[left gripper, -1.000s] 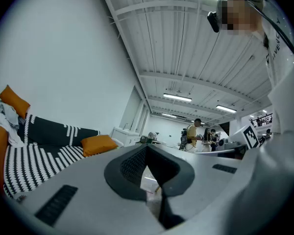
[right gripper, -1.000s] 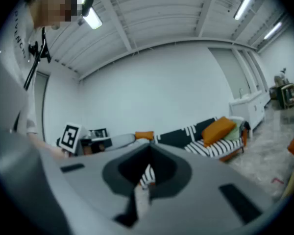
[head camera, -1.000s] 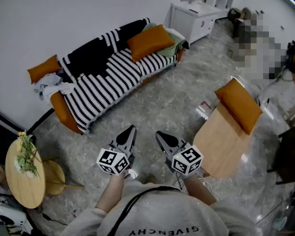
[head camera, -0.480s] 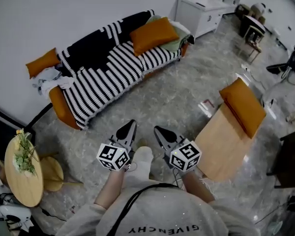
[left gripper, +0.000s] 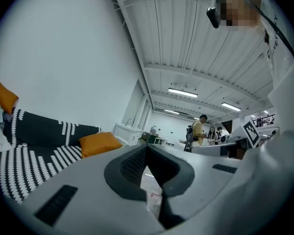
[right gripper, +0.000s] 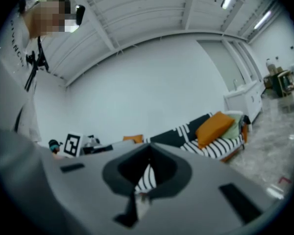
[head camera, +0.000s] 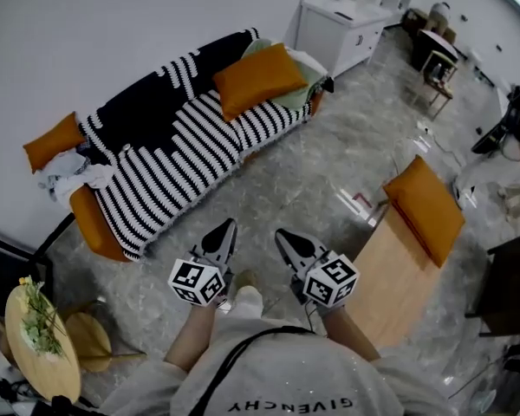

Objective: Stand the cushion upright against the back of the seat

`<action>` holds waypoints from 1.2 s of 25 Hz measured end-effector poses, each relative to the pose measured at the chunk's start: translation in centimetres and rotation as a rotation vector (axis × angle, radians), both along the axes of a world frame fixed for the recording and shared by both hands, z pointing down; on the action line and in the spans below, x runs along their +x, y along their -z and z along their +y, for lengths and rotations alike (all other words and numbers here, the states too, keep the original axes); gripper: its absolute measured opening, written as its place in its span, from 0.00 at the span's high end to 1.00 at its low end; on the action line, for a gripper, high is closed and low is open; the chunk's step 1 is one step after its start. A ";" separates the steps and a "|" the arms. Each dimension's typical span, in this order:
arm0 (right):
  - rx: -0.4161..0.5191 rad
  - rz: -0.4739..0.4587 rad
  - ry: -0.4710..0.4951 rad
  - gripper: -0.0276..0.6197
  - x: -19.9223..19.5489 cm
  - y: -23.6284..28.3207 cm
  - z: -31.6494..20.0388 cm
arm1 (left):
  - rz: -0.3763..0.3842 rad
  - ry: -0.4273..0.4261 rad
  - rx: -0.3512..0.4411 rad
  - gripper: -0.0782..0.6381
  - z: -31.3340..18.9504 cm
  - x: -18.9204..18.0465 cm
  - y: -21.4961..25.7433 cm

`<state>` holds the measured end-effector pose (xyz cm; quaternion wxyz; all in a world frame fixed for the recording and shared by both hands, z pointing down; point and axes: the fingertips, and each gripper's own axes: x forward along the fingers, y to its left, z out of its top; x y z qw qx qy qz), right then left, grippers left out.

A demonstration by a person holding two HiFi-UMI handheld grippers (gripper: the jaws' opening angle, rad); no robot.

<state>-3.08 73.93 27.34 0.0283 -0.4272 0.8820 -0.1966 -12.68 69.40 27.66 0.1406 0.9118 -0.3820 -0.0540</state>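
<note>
An orange cushion (head camera: 258,78) leans tilted on the right part of a sofa (head camera: 169,150) covered by a black-and-white striped blanket, against the far wall. It also shows in the left gripper view as the cushion (left gripper: 99,143) and in the right gripper view as the cushion (right gripper: 214,126). My left gripper (head camera: 226,229) and right gripper (head camera: 284,237) are held side by side in front of my chest, over the floor, well short of the sofa. Both are shut with nothing in them.
A second orange cushion (head camera: 54,141) and a heap of clothes (head camera: 69,172) lie at the sofa's left end. At my right stands a wooden table (head camera: 394,276) bearing another orange cushion (head camera: 429,208). A white cabinet (head camera: 340,31) stands beyond the sofa; a round side table (head camera: 35,341) stands at the left.
The whole scene has shifted as I walk across the marble floor: the sofa slid leftward and the side table dropped toward the corner. Both grippers stay shut in front of me.
</note>
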 end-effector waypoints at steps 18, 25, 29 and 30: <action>-0.052 -0.018 -0.067 0.93 0.8 -1.7 -18.2 | 0.023 -0.052 -0.015 0.86 -19.3 0.3 -0.9; -0.046 -0.031 -0.040 0.93 2.8 -2.0 -22.9 | 0.033 -0.046 -0.040 0.86 -23.4 2.3 -2.1; -0.052 -0.045 -0.026 0.93 4.6 -2.9 -27.1 | 0.033 -0.029 -0.037 0.86 -27.2 3.9 -2.6; -0.052 -0.045 -0.018 0.93 5.0 -3.0 -28.3 | 0.039 -0.022 -0.038 0.86 -28.4 4.3 -2.6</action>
